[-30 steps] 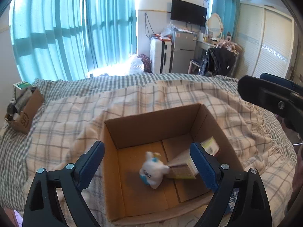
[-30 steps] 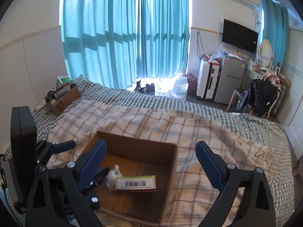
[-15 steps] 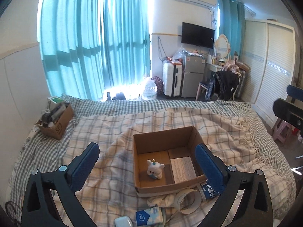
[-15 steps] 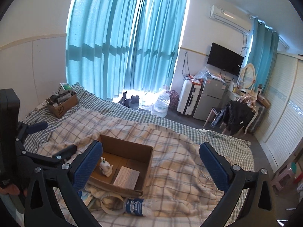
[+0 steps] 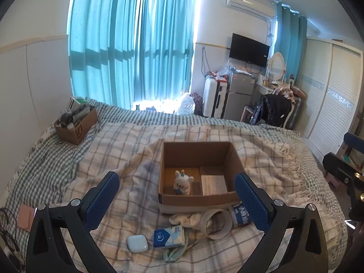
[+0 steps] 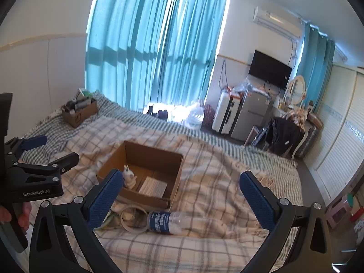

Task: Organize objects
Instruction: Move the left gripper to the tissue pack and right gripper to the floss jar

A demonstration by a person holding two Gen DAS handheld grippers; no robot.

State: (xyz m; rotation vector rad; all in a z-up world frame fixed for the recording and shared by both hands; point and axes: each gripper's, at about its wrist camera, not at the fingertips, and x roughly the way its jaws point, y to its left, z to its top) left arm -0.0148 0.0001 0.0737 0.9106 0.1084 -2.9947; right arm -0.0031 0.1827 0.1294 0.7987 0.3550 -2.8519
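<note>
- So the cardboard box (image 5: pixel 198 175) sits mid-bed on the plaid blanket (image 5: pixel 127 145), open top, and it's got two things in it now: a little white plush toy (image 5: pixel 182 182) standing on the left side of the floor, and a flat carton (image 5: pixel 213 184) lying label-up just to its right.
- A second ago that carton was propped up crooked against the toy with both grippers hovering right over the box. Now it's lying flat and both have backed off and up, so the whole bed is in view.
- Left gripper (image 5: pixel 177 204): jaws spread wide, nothing between them. Right gripper (image 6: pixel 182 200): same deal, wide open and empty.
- Still loose on the blanket in front of the box: a water bottle (image 6: pixel 166 222) on its side, a roll of tape (image 5: pixel 217 224), a crumpled white cloth (image 5: pixel 186 218), a blue-and-white tissue pack (image 5: pixel 167 236), a small white case (image 5: pixel 137 243), and what looks like a greenish clip (image 5: pixel 175 251).
- My read: that drop-off is done, two items in, a handful left, and either gripper is free for the next grab.
- Farther out there's another small box of stuff (image 5: pixel 76 122) by the wall.
</note>
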